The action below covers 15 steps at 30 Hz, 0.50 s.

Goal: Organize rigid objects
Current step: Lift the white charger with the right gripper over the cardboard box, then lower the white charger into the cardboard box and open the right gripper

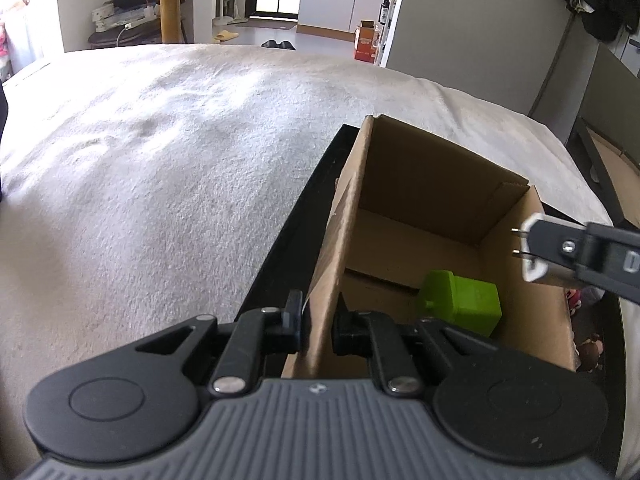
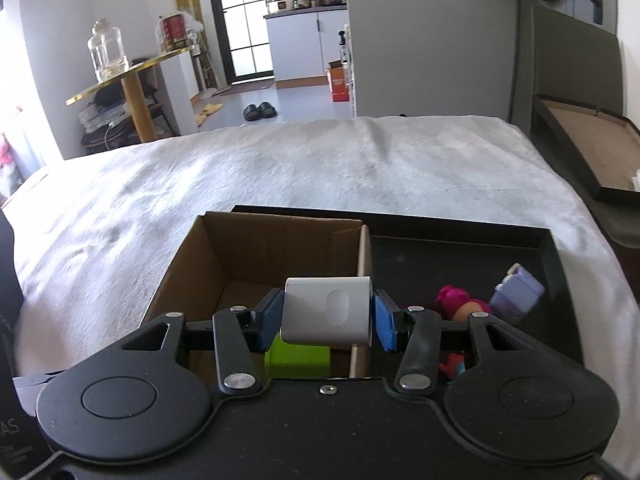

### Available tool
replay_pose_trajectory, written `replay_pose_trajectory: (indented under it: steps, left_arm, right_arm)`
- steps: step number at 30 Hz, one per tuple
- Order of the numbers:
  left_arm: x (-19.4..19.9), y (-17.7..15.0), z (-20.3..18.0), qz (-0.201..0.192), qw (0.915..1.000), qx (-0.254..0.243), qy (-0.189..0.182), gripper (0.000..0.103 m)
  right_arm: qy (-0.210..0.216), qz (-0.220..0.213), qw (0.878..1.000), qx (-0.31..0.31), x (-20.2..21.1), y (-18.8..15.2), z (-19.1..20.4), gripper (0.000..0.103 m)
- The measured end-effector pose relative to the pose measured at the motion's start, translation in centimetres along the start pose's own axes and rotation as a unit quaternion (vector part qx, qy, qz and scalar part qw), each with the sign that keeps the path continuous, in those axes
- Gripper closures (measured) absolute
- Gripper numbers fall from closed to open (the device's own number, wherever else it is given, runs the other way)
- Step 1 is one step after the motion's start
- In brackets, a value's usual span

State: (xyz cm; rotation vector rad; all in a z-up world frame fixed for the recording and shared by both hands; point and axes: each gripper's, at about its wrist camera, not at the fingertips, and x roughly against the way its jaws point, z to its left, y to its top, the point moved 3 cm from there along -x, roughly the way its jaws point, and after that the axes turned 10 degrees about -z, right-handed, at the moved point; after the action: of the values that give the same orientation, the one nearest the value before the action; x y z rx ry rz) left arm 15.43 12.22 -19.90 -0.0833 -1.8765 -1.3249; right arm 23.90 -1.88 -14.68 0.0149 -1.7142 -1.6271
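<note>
The left gripper (image 1: 316,330) is clamped on the near-left wall of the cardboard box (image 1: 420,184), one finger outside the wall and the other inside it, the cardboard pinched tight between the two pads. Ahead of those fingers and a little to their right, a green block (image 1: 464,300) lies on the floor of the box, close to the inner finger but not touching it. Farther right of the fingers, above the right rim of the box, the right gripper (image 1: 560,250) comes in from the edge of the picture with a white charger (image 1: 534,248) in its grip, the two metal prongs pointing toward the inside of the box. From the right wrist view, the right gripper (image 2: 327,318) has its blue pads pressed against the two sides of the white charger (image 2: 328,312), which fills the gap between the fingers. Below the fingers lies the green block (image 2: 298,358), inside the cardboard box (image 2: 256,248), and the charger hangs over the right wall of that box. To the right of the fingers, a black tray (image 2: 552,248) holds a pink toy (image 2: 456,300) and a pale purple toy (image 2: 516,290), both apart from the gripper. Box and tray stand on a white blanket (image 2: 280,168) that stretches out ahead of both grippers.
</note>
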Motion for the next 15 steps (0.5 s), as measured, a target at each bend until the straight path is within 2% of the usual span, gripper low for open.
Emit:
replay_pose_trajectory:
  steps: [15]
  left_arm:
    - [-0.6,0.6,1.5,-0.002,0.9996,0.004,-0.027,0.090]
  right_arm:
    - [0.016,0.024,0.999,0.019,-3.2,-0.1,3.3,0.055]
